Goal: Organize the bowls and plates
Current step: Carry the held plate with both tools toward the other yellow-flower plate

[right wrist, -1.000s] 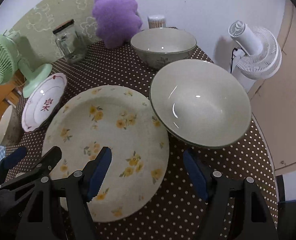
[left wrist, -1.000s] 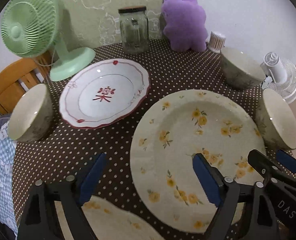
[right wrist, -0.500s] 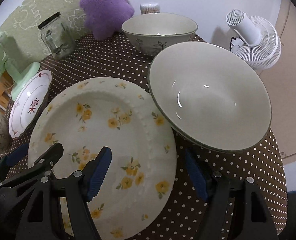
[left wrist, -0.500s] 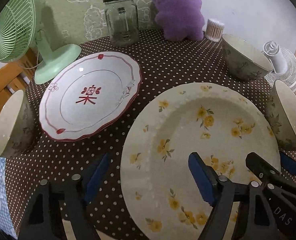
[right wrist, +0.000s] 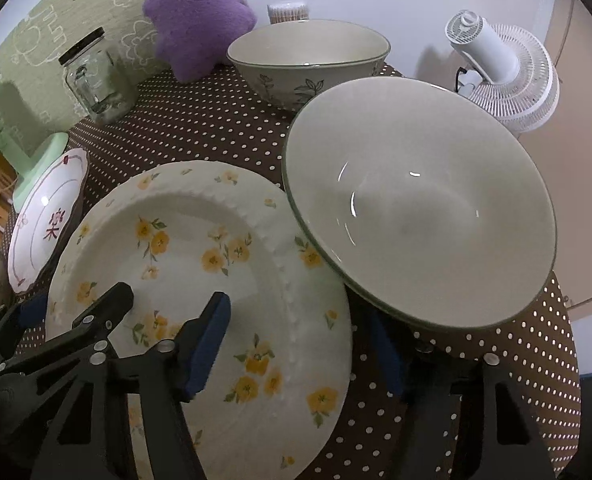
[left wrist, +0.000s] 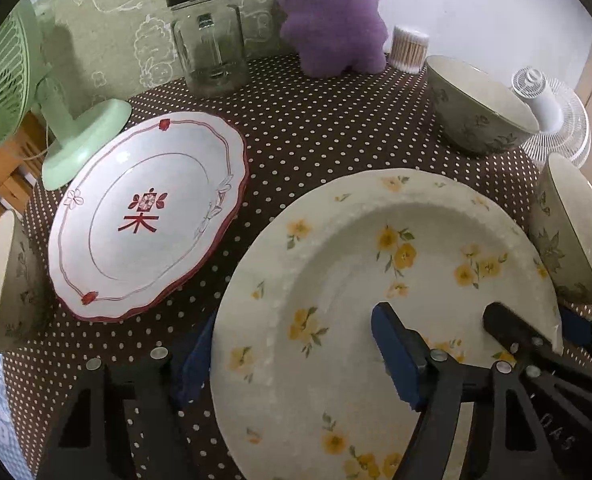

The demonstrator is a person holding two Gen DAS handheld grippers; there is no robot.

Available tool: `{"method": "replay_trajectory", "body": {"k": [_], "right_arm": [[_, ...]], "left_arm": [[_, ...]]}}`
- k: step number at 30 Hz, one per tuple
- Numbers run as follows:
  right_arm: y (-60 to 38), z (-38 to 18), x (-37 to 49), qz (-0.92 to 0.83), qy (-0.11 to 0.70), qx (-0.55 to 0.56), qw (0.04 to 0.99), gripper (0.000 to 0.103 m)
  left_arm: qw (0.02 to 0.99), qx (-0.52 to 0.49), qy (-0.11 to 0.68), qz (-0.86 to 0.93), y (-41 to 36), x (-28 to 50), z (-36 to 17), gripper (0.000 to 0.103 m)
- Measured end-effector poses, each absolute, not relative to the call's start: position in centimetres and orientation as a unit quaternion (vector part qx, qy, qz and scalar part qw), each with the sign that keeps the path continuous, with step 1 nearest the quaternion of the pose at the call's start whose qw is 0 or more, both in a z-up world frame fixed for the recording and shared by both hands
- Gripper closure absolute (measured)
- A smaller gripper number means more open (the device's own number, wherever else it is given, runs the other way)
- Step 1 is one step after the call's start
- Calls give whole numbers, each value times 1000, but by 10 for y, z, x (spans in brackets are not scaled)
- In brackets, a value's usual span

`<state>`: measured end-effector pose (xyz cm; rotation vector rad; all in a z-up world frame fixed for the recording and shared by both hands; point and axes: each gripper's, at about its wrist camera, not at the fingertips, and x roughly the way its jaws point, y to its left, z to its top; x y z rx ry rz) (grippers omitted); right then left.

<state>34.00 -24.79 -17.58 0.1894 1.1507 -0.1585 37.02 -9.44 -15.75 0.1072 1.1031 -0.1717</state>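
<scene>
Looking along our left gripper (left wrist: 296, 356), we see its fingers spread wide and gripping nothing, straddling the near left rim of the yellow-flowered plate (left wrist: 376, 280): one blue pad sits outside the rim, the other over the plate's well. Beyond the left finger lies the red-trimmed plate (left wrist: 147, 216) on the dotted tabletop (left wrist: 316, 128), with a green fan (left wrist: 35, 92) and a glass jar (left wrist: 207, 40) farther off. A bowl (left wrist: 480, 108) stands ahead of the right finger. Turning to the right view, our right gripper (right wrist: 300, 344) is likewise spread apart and empty, one finger over the flowered plate's (right wrist: 199, 240) well, the other under the near bowl (right wrist: 416, 200), which overlaps the plate's right rim. A second bowl (right wrist: 308, 60) stands straight ahead, the white fan (right wrist: 504, 68) to its right.
</scene>
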Motion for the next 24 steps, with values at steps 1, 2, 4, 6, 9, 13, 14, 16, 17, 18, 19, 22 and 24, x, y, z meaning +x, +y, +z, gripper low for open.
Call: {"method": "replay_trajectory", "body": {"k": [1, 2, 4, 6, 9, 13, 14, 16, 17, 18, 19, 22, 24], "right_arm": [[-247, -177, 341, -72, 545, 89, 831, 39], [-246, -177, 341, -66, 544, 93, 831, 40], [-243, -177, 341, -63, 545, 92, 831, 41], [-244, -177, 342, -63, 546, 96, 830, 41], [-246, -176, 341, -64, 550, 97, 827, 41], [-251, -175, 335, -69, 552, 106, 824, 41], [-251, -175, 334, -68, 553, 104, 824, 41], [-251, -173, 332, -65, 553, 99, 825, 41], [-251, -172, 331, -63, 553, 98, 825, 41], [-251, -171, 330, -61, 554, 96, 825, 41], [-250, -169, 329, -60, 553, 94, 825, 41], [-248, -163, 326, -57, 552, 96, 827, 41], [-246, -160, 324, -55, 550, 95, 828, 41]], "left_arm": [[846, 47, 525, -82, -94, 371, -158, 28], [845, 44, 527, -82, -94, 372, -158, 29], [846, 50, 525, -83, -92, 370, -156, 30], [844, 55, 526, -88, -92, 368, -155, 32], [840, 59, 532, -90, -92, 361, -153, 34], [839, 59, 534, -89, -94, 349, -149, 34], [837, 57, 537, -88, -95, 346, -149, 34], [835, 50, 541, -85, -94, 345, -148, 34], [835, 48, 542, -83, -94, 344, -147, 34], [836, 47, 541, -82, -94, 344, -146, 34], [837, 47, 538, -81, -94, 343, -144, 34], [841, 47, 534, -77, -92, 339, -138, 34], [842, 45, 532, -74, -89, 336, -134, 34]]}}
